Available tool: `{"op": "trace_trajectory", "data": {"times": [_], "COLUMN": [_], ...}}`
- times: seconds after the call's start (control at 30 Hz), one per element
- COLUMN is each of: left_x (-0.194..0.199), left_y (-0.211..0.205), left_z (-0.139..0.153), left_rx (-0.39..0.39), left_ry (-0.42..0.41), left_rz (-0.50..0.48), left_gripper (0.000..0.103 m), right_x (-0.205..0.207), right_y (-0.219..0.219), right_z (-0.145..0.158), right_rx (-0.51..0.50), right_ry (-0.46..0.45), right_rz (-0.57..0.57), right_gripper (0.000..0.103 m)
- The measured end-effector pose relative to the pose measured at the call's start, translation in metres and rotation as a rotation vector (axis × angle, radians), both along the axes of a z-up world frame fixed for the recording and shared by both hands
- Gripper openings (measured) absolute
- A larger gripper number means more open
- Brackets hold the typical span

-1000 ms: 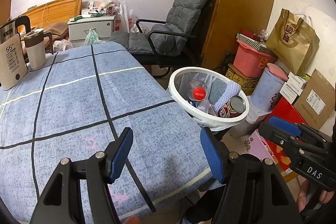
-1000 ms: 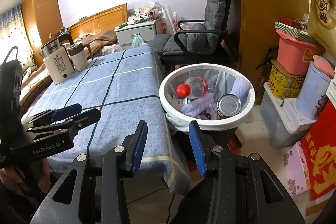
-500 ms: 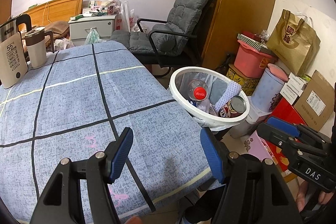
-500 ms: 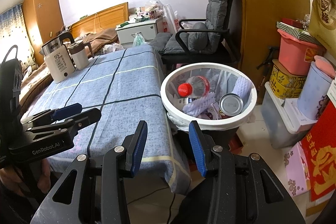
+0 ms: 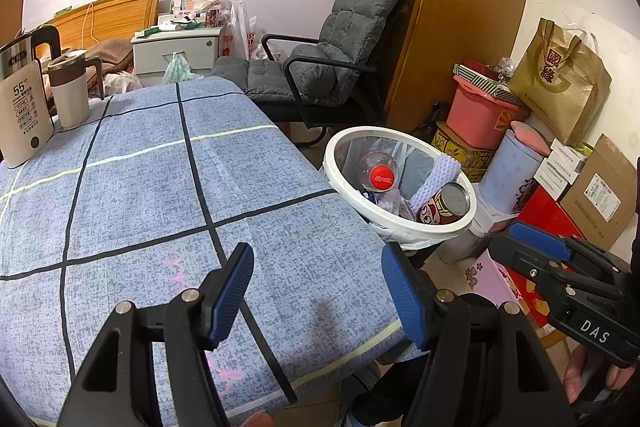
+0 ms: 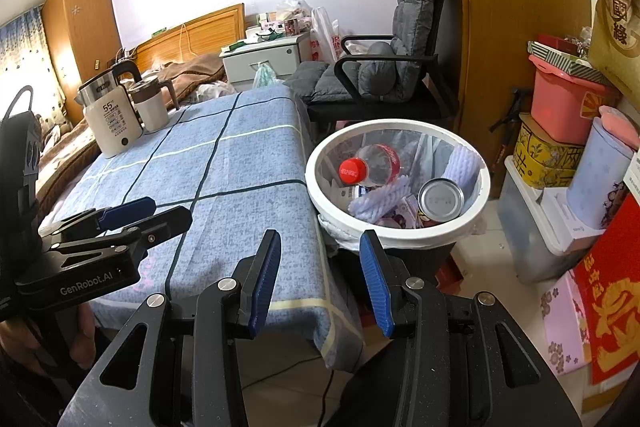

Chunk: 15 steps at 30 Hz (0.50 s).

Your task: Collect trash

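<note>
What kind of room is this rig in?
Most likely a lived-in bedroom: a wooden bed headboard, a tall wooden wardrobe and a grey cushioned armchair behind the blue-clothed table.

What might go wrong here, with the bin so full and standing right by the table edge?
Possible risks:
1. The white bin stands beside the table's corner; a careless reach might bump it.
2. It is already crowded: a red-capped bottle, a can and foam netting lie high, so another piece might slide out.
3. The kettle and mug are not trash and might be taken by mistake.
</note>
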<state>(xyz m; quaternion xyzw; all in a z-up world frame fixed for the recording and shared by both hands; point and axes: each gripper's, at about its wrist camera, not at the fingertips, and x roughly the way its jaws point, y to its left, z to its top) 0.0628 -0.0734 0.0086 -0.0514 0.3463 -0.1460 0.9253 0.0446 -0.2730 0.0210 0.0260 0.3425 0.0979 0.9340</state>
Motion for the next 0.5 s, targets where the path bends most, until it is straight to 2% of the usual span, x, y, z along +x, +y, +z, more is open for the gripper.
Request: {"op": "trace_trajectory", "data": {"times": [0.5], "left_x": [0.0003], "left_y": [-0.0022], "left_z": [-0.001], "left_rx": [0.007], "left_ry": [0.0], "left_rz": [-0.004], "left_gripper": [0.068], "right_x": [0.0013], "right_y": [-0.0006], "right_z": [-0.0009], "right_rx": [0.0], "right_ry": [0.003], "right_rz": [0.0], "right_gripper": [0.042]}}
